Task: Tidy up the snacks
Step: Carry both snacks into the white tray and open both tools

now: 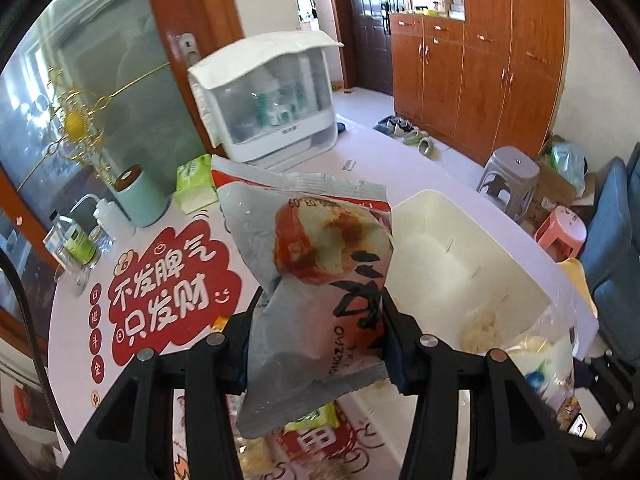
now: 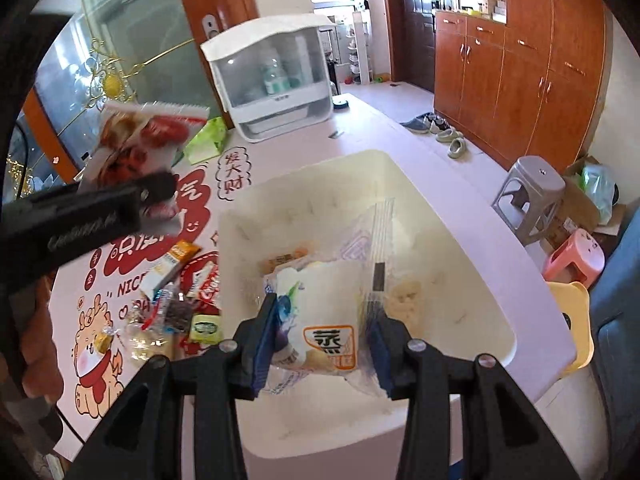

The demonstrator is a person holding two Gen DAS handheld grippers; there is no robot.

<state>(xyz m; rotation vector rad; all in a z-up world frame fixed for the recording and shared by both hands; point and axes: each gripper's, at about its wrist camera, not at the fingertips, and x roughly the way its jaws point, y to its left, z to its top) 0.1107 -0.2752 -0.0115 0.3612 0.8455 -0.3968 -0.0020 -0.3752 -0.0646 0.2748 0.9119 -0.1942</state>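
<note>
The clear-wrapped cake packet (image 2: 320, 320) with the orange label is pinched between the blue pads of the right gripper (image 2: 320, 336), hanging right over the open white bin (image 2: 460, 216) — inside the rim, above the bin's floor, where at least one pale pastry (image 2: 406, 296) already lies. The grey-and-red snack packet (image 1: 316, 280) printed with a cut red fruit is clamped low on its body by the left gripper (image 1: 318, 340), its top flaring up and free; seen from the right wrist, that packet (image 2: 140, 148) is held above the printed mat (image 2: 100, 320), to the left of the bin and not yet over it.

Judging by this, the sorting is mid-way: two packets are in hand, both bound for the bin, while a loose heap of small snacks (image 2: 172, 304) waits on the mat against the bin's left wall. The bin sits toward the table's (image 2: 420, 148) right edge, with a white lidded cabinet (image 2: 276, 80) at the far end and a green tissue pack (image 2: 208, 138) beside it.

Next, I'd expect the right gripper to spread its jaws and drop the cake packet — it looks well centred, so little risk. The left one must first carry its packet across and clear the near-left rim before letting go
</note>
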